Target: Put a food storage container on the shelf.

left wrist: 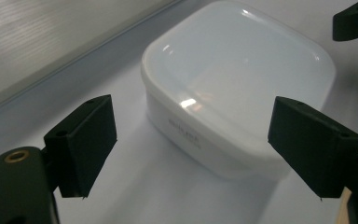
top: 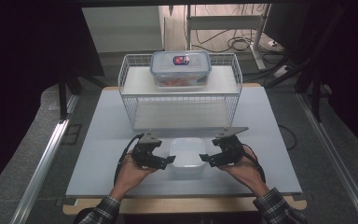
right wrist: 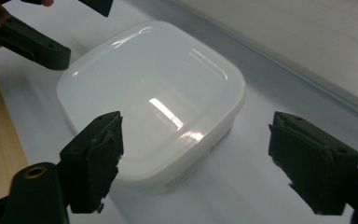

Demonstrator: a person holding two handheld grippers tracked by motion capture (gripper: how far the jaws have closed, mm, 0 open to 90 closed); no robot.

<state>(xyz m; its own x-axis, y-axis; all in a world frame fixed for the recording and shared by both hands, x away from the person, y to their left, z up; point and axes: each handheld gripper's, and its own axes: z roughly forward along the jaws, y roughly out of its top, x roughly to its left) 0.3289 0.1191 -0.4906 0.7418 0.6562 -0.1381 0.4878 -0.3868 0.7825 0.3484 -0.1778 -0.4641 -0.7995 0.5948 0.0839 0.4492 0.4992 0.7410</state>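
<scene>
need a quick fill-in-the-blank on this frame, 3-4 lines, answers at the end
1. The white container on the table sits ____ the left gripper and the right gripper.
2. Both grippers' jaws stand ____, gripping nothing.
3. The clear lidded box rests on the ____ level of the wire rack.
4. The white container's lid is ____.

Answers: between; open; top; on
</scene>
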